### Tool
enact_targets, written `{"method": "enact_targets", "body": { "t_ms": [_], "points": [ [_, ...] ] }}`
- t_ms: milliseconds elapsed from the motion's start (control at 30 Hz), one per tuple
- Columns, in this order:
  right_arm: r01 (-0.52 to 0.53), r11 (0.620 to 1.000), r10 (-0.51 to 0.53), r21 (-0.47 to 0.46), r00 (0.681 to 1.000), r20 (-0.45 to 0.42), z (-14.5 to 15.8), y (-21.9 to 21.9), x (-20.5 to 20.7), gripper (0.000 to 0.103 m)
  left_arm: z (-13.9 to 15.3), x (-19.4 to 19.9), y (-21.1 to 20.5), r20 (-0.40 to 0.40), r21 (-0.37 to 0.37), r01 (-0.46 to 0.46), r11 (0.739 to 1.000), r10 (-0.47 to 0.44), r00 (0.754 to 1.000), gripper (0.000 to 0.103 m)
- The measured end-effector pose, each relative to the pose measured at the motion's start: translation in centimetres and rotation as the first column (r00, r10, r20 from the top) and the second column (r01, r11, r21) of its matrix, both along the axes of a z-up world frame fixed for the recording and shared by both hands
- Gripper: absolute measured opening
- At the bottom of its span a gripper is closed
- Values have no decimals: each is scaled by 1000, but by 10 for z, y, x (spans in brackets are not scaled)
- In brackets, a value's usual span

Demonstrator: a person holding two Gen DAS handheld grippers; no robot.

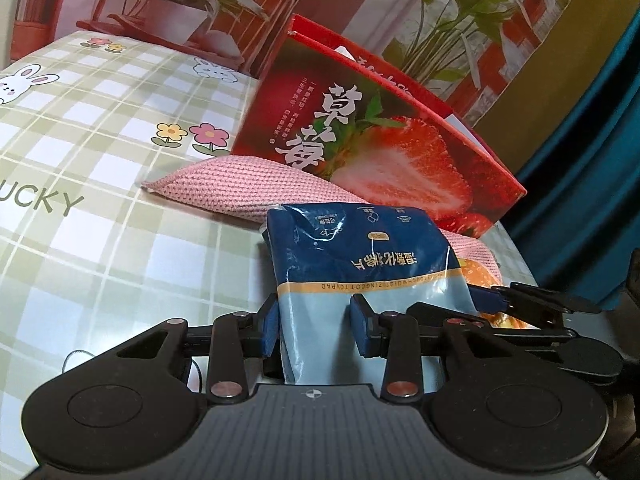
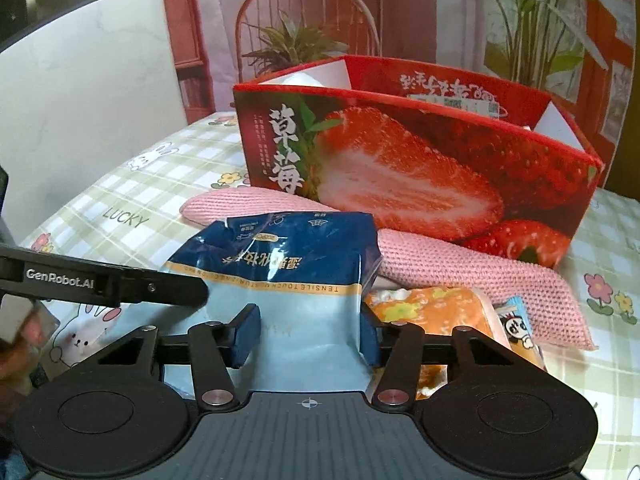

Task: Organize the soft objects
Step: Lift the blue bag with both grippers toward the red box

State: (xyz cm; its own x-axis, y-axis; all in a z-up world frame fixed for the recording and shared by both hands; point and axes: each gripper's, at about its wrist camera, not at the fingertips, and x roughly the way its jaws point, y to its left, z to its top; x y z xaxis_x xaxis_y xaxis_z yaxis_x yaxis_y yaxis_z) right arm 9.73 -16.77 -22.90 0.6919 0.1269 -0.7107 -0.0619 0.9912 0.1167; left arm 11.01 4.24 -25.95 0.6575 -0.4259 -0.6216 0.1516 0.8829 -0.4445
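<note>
1. over on the left, the green checked tablecloth [image 1: 120, 120] with rabbits and flowers runs bare up to the pink knitted cloth [image 1: 224, 188], which lies flat against the foot of the strawberry box [image 1: 384, 152].
2. the strawberry box [image 2: 400, 176] stands open-topped at the back; from the right wrist view something white peeks over its far left corner and a labelled item sits along its back wall, but i cannot tell what either is.
3. centre stage, the blue cotton pad pack [image 1: 360, 264] lies printed side up, its dark blue end toward the box and overlapping the pink knitted cloth [image 2: 460, 272].
4. the left gripper [image 1: 316, 330] has its blue pads partly closed on the pale near end of the pack, pinching it on both sides.
5. the right gripper [image 2: 308, 334] has its jaws partly closed too, pads pressing the pale end of the blue cotton pad pack [image 2: 288, 280], which creases between them.
6. to the right, an orange printed packet [image 2: 432, 308] lies just beside the pack, and a small cartoon-print packet [image 2: 516, 320] touches it, resting on the pink cloth.
</note>
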Motion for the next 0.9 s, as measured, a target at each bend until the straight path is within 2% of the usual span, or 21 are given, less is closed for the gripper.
{"method": "enact_targets", "body": {
  "t_ms": [133,433,500,600,733,900],
  "points": [
    [5,1000,-5,8,1000,0,0,-4,-4,43,0,3,-2,-4,14,3,1000,-3,1000,39],
    [29,996,-28,80,1000,-7,-10,-14,-5,43,5,8,-13,-13,41,23,999,-22,1000,39],
    [34,996,-34,88,999,0,-7,-16,-6,35,10,7,-15,0,61,26,998,-26,1000,36],
    [42,995,-45,92,999,28,2,-19,-10,28,18,8,-14,17,64,26,998,-27,999,35],
    [55,992,-62,110,996,62,13,-23,-13,28,31,6,-16,61,75,28,997,-33,998,35],
    [45,995,-55,88,993,108,30,-21,-14,28,41,5,-12,97,50,22,998,-27,995,35]
  ]
}}
